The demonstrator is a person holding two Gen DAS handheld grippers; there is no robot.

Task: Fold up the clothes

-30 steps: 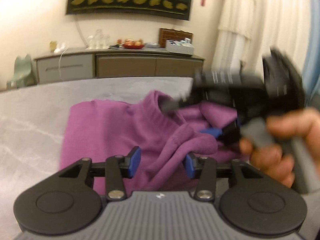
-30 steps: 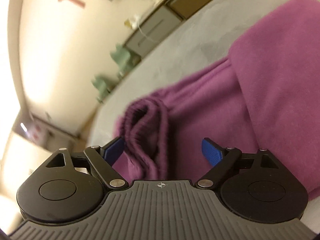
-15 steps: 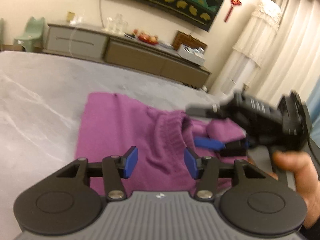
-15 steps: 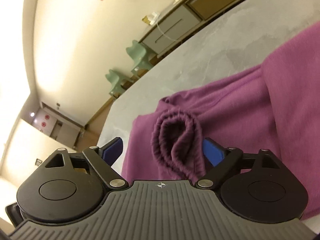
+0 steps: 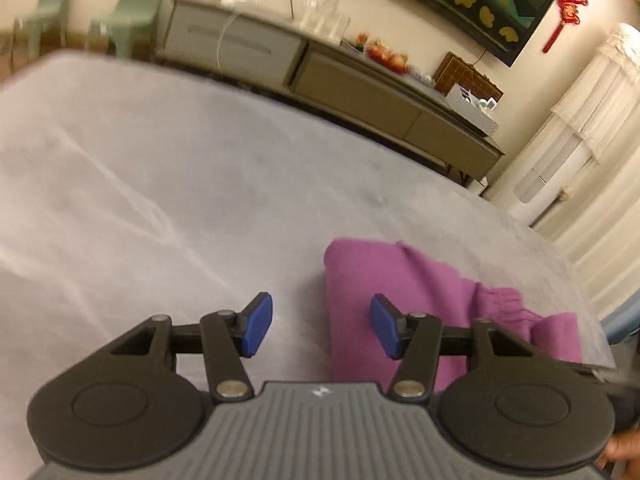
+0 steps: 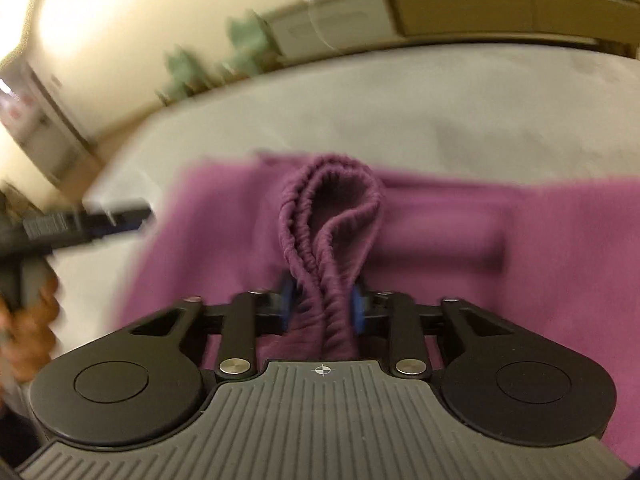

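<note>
A purple garment (image 6: 540, 232) lies partly folded on the grey table (image 6: 400, 104). My right gripper (image 6: 322, 308) is shut on the garment's ribbed elastic band (image 6: 320, 216), which loops up above the blue pads (image 6: 358, 308). My left gripper (image 5: 320, 328) is open and empty, held above the table at the garment's left edge (image 5: 400, 280). The left gripper also shows at the left of the right wrist view (image 6: 88, 220), in a hand.
A long low sideboard (image 5: 320, 76) with dishes and a box stands behind the table. Green chairs (image 5: 136, 12) stand at the far left. White curtains (image 5: 592, 128) hang at the right. Bare grey tabletop (image 5: 160, 180) lies left of the garment.
My right gripper has closed on the ribbed band and lifted it. My left gripper has swung left, off the garment and over bare table, still open.
</note>
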